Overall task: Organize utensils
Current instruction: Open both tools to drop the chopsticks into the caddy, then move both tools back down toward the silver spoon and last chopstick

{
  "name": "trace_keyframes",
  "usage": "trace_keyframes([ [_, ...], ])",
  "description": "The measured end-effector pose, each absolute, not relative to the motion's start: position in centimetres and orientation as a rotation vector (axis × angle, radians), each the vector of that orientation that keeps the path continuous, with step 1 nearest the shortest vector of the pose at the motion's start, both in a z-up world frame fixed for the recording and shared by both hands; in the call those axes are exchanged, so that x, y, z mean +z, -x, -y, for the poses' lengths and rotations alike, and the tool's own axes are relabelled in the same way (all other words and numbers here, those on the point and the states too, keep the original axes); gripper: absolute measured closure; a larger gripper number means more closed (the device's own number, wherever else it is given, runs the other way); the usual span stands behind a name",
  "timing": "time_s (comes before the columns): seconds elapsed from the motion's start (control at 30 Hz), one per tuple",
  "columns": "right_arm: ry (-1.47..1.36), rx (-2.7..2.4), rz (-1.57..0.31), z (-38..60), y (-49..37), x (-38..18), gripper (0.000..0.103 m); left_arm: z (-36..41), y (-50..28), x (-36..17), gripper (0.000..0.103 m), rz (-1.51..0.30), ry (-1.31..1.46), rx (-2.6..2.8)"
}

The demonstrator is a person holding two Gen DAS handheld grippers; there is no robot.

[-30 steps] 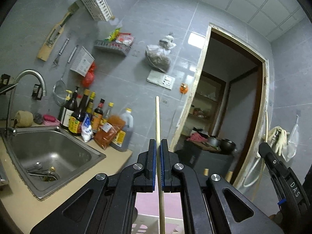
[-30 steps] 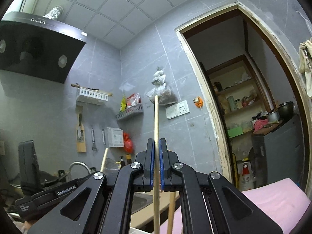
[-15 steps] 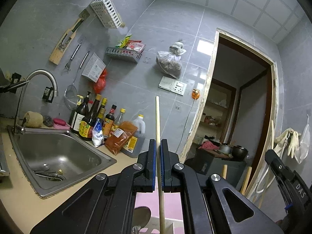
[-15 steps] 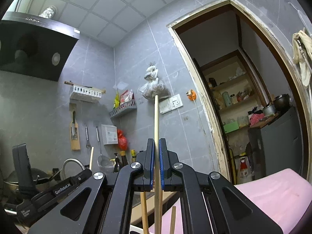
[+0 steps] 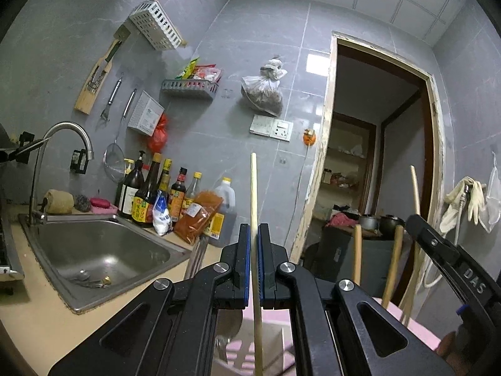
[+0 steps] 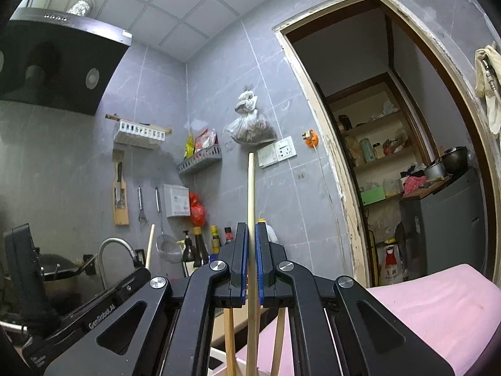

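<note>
My left gripper (image 5: 254, 235) is shut on a thin wooden chopstick (image 5: 254, 194) that stands upright between the blue pads. Below it I see a white utensil holder (image 5: 275, 347) with a metal spoon (image 5: 228, 332) in it. My right gripper (image 6: 249, 235) is shut on a second wooden chopstick (image 6: 250, 194), also upright. Other wooden sticks (image 6: 230, 338) stand below it. The right gripper also shows at the right of the left wrist view (image 5: 451, 263), with wooden handles (image 5: 394, 263) beside it. The left gripper shows at the lower left of the right wrist view (image 6: 94, 307).
A steel sink (image 5: 94, 250) with a tap (image 5: 65, 144) is at the left. Sauce bottles (image 5: 162, 197) stand behind it on the beige counter (image 5: 37, 322). A pink mat (image 6: 422, 310) lies at the right. An open doorway (image 5: 385, 163) is beyond.
Both grippers have tilted and lowered with their chopsticks still clamped. More of the utensil holder, the spoon and other wooden sticks have come into view below them.
</note>
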State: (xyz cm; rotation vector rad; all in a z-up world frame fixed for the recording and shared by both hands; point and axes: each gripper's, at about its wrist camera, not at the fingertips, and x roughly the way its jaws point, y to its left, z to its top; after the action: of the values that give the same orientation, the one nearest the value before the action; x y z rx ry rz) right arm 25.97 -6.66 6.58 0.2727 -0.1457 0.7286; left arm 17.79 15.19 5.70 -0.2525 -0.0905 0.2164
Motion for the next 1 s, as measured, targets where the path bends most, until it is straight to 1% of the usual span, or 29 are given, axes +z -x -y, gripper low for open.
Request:
trace_keyframes([
  [0.2,-0.235,0.743,0.123,6.1,-25.5,6.1,0.099,-14.0,-17.8,5.2,0.1,0.029,0.201,0.177],
  [0.47,-0.249,0.738,0.091,6.9,-25.3,6.6,0.095,-14.6,-17.6,5.8,0.1,-0.069,0.25,0.09],
  [0.53,-0.243,0.725,0.085,7.2,-25.0,7.0,0.091,-14.6,-17.4,6.1,0.1,-0.084,0.253,0.082],
  [0.6,-0.244,0.722,0.081,7.5,-24.8,7.4,0.08,-14.5,-17.3,6.4,0.099,-0.095,0.253,0.07],
  [0.73,-0.233,0.7,0.069,8.5,-24.1,8.1,0.077,-13.9,-16.8,7.1,0.097,-0.113,0.246,0.049],
  [0.77,-0.23,0.693,0.067,8.8,-24.0,8.3,0.074,-13.6,-16.5,7.3,0.093,-0.113,0.245,0.04],
  [0.8,-0.225,0.681,0.063,9.2,-23.8,8.5,0.07,-13.5,-16.3,7.5,0.084,-0.112,0.244,0.036],
  [0.83,-0.222,0.672,0.059,9.7,-23.6,8.6,0.067,-13.2,-16.1,7.7,0.079,-0.108,0.245,0.029],
  [0.87,-0.22,0.664,0.054,10.2,-23.5,8.8,0.06,-13.0,-15.8,7.8,0.066,-0.107,0.247,0.017],
  [0.9,-0.215,0.652,0.045,10.8,-23.3,9.0,0.054,-12.7,-15.5,8.0,0.058,-0.104,0.252,0.011],
  [1.0,-0.186,0.618,0.027,12.7,-22.6,9.2,0.048,-11.8,-14.9,8.4,0.054,-0.115,0.242,-0.013],
])
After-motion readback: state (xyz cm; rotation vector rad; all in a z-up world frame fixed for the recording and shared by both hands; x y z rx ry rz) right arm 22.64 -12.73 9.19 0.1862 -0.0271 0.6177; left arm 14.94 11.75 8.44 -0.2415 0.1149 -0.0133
